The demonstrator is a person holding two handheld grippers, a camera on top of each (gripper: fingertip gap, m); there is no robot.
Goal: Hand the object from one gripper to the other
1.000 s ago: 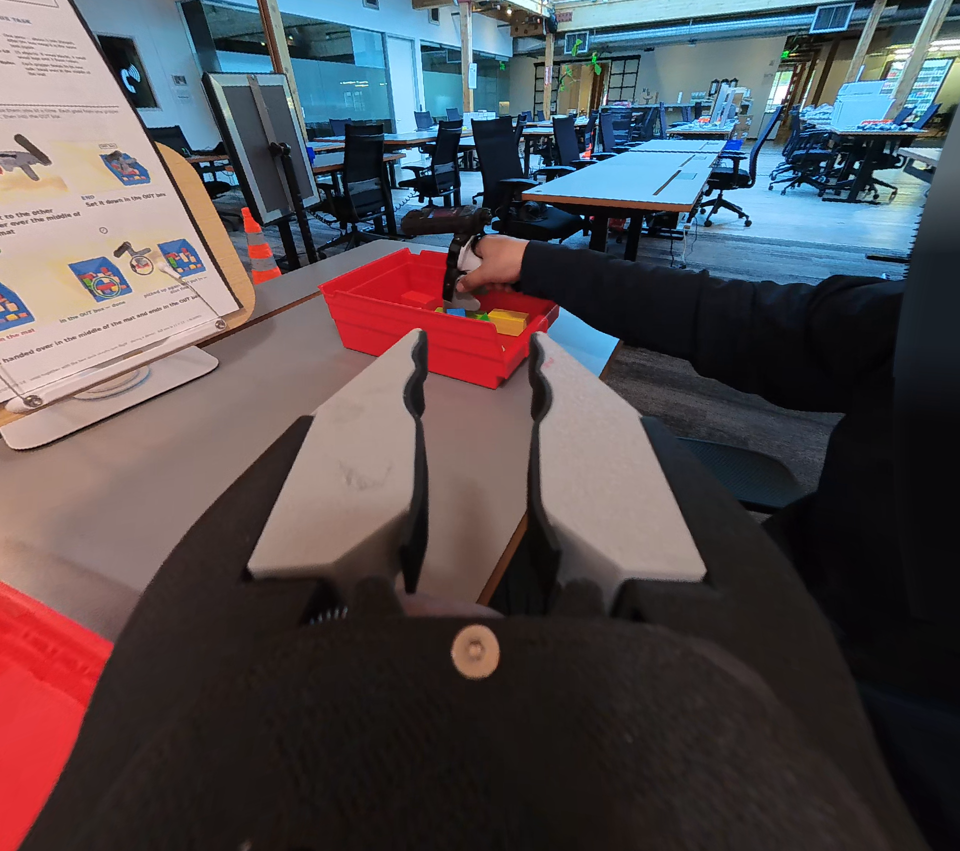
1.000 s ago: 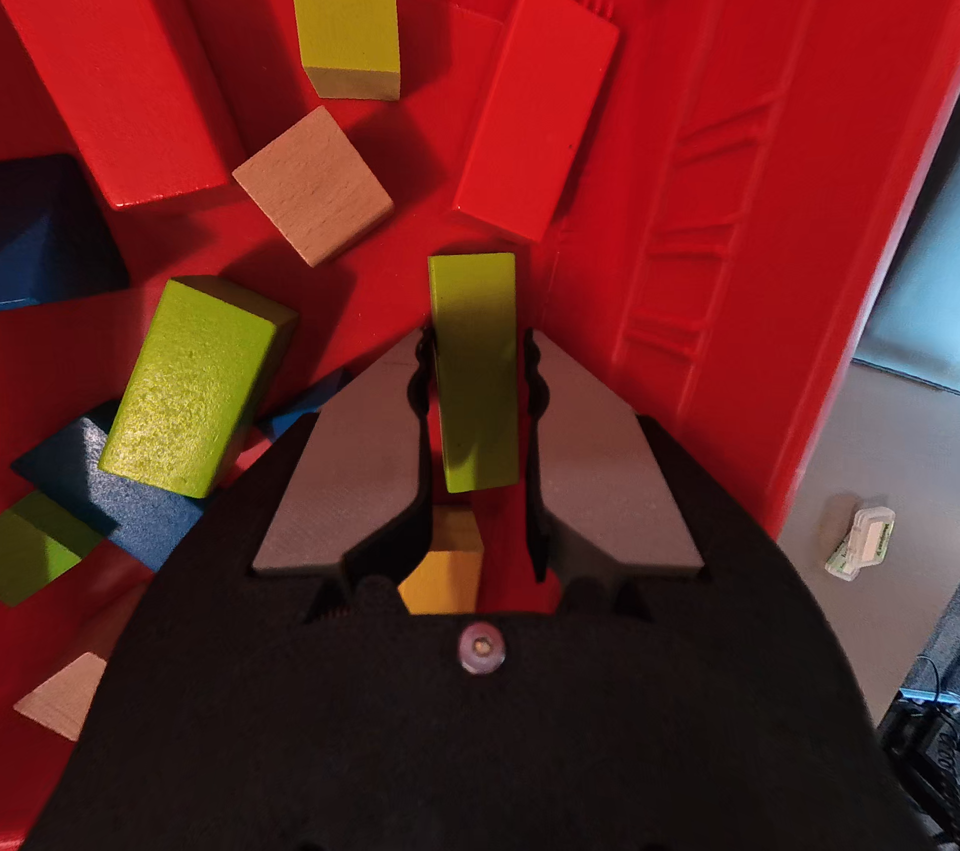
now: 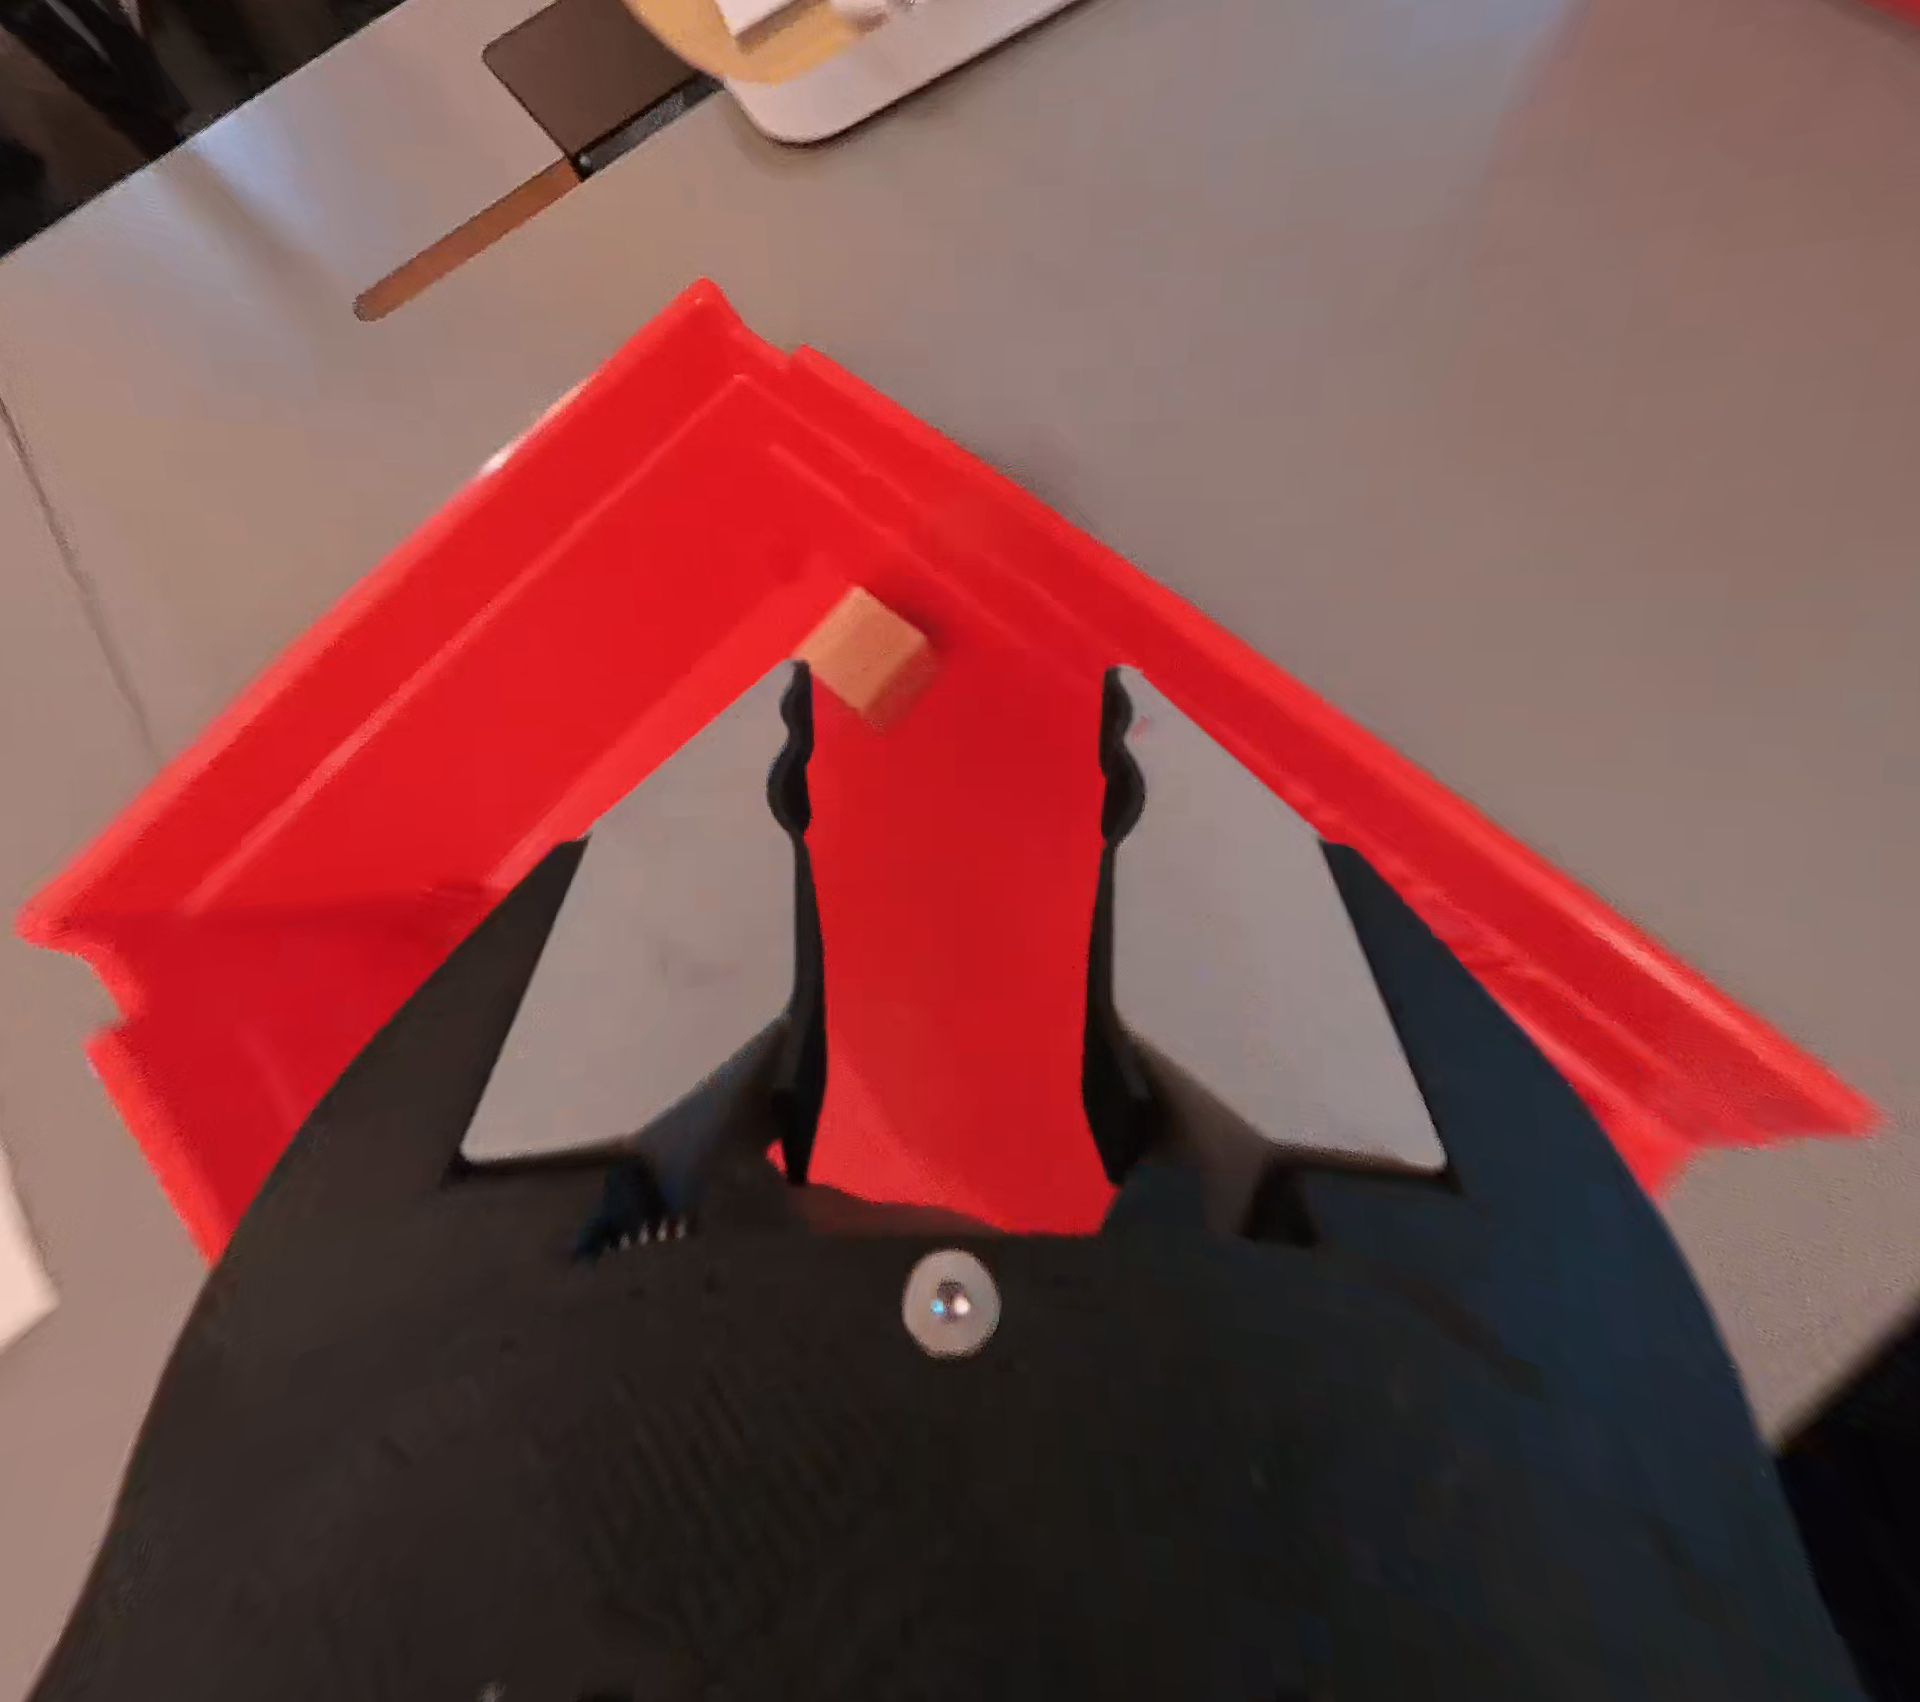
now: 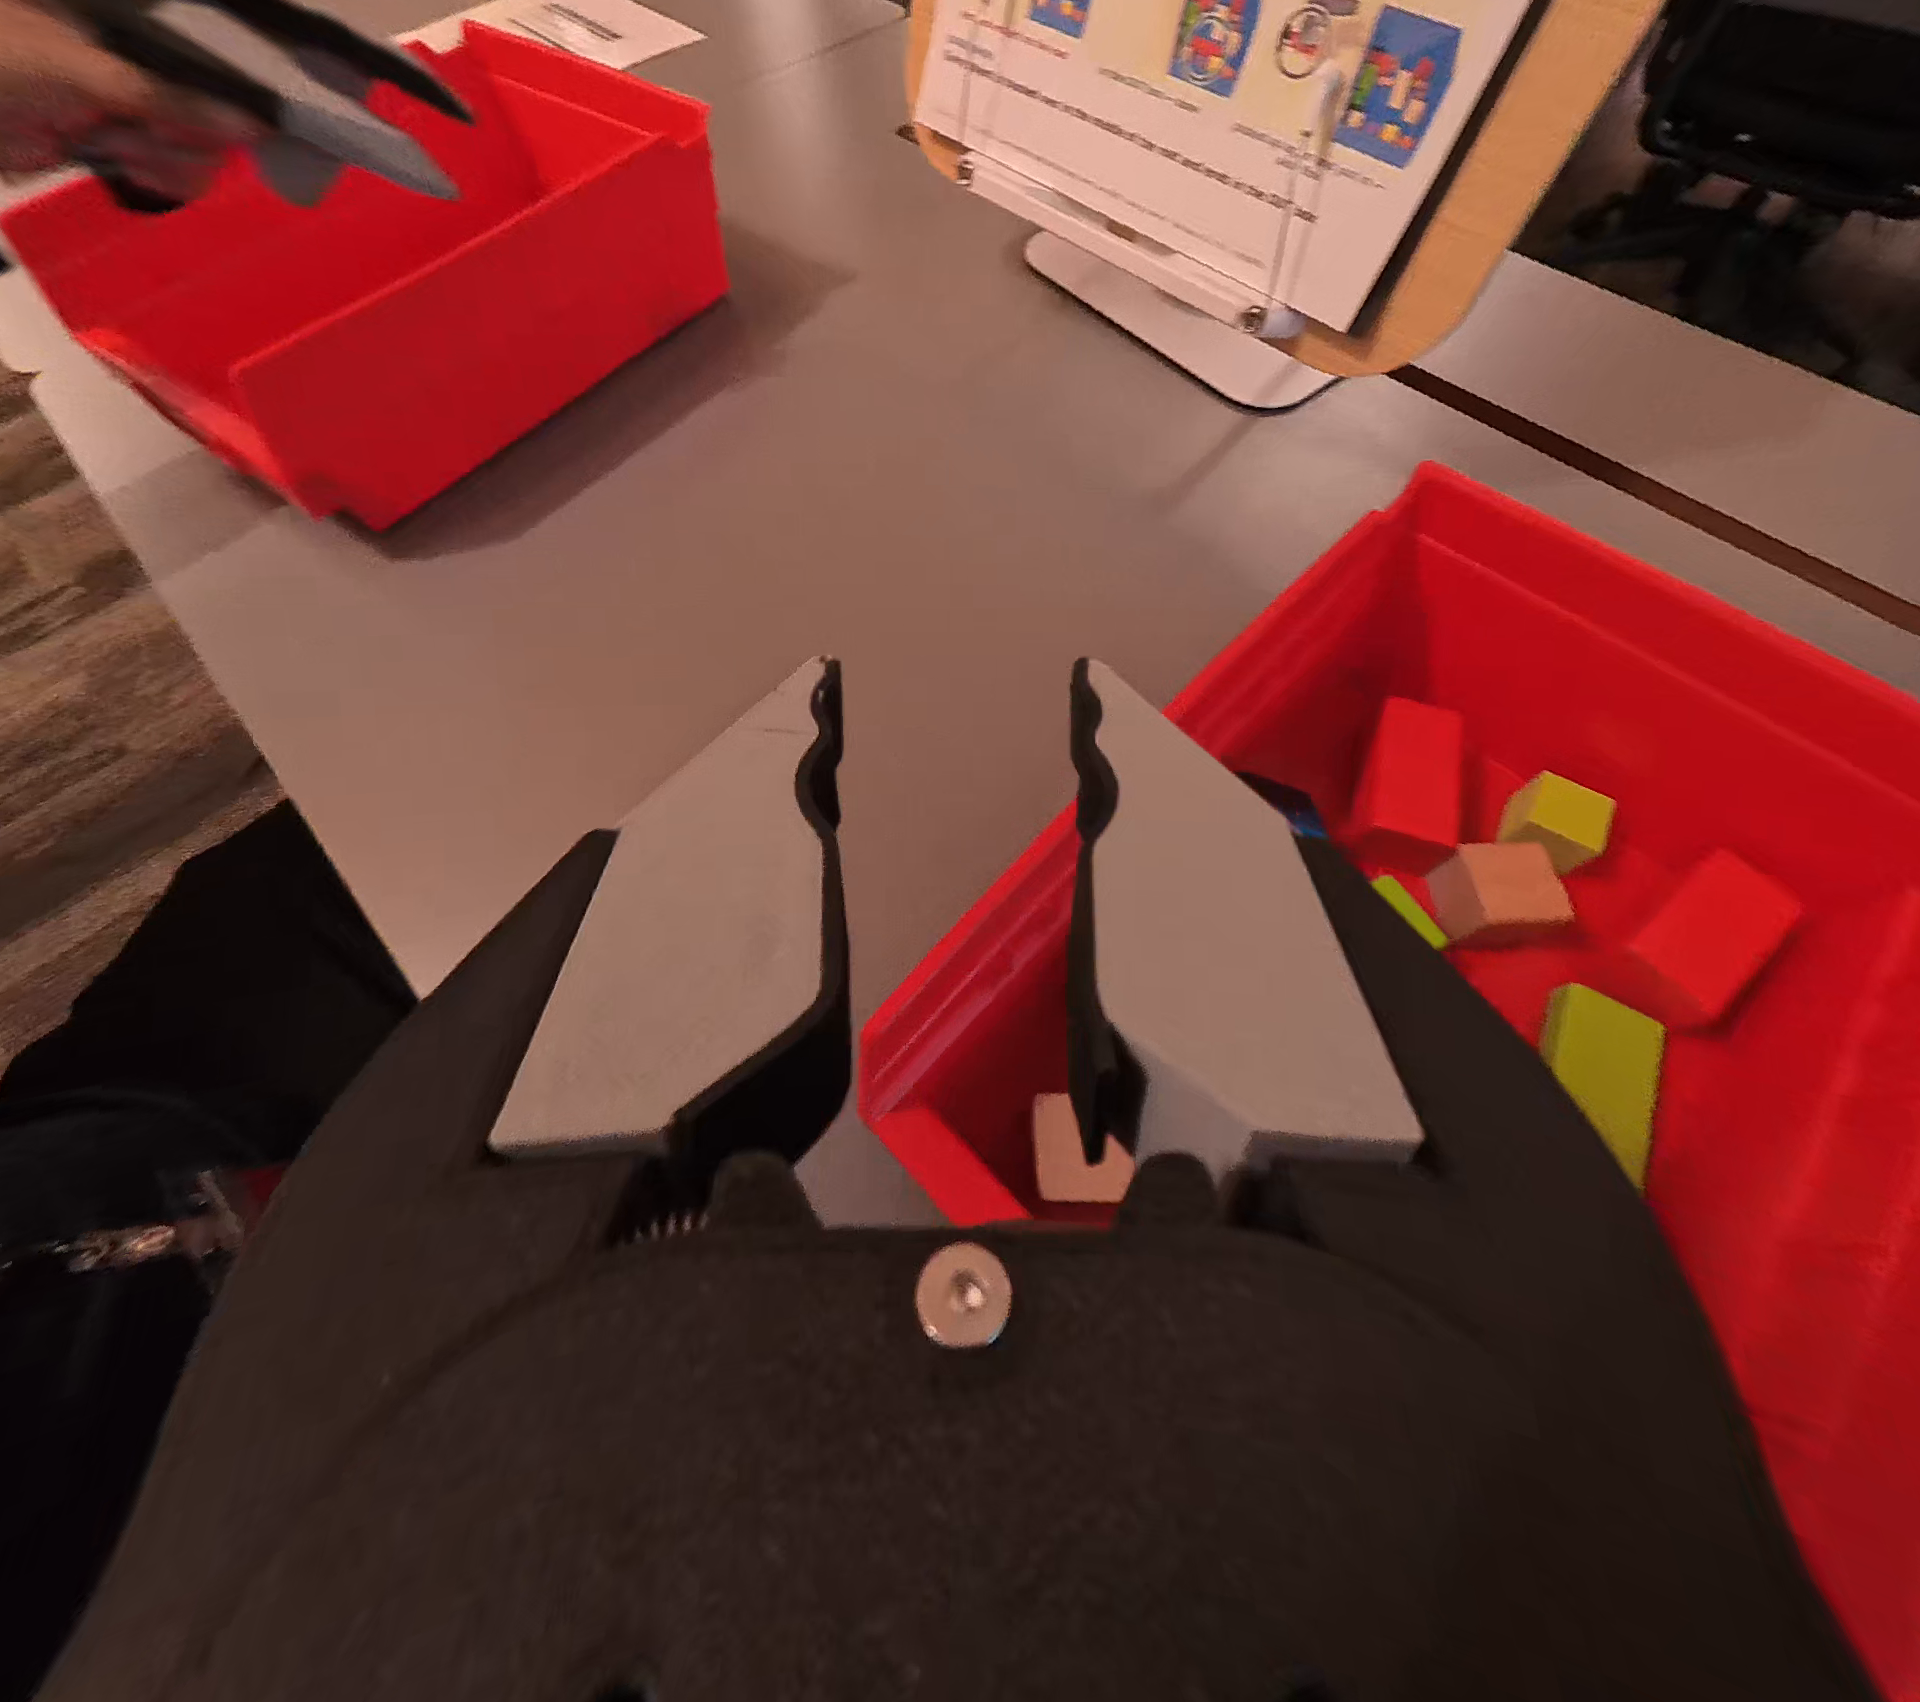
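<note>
Wooden block (image 3: 871, 660) in red bin (image 3: 436, 676), just beyond open left claw (image 3: 951, 686)

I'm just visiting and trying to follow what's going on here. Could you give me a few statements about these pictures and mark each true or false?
1. The left gripper is open and holds nothing. True.
2. The right gripper clamps a green block. False: it is open and empty.
3. The bin under the left gripper is full of blocks. False: only one small wooden block shows.
4. The bin beside the right gripper holds red, green and wooden blocks. True.
</note>
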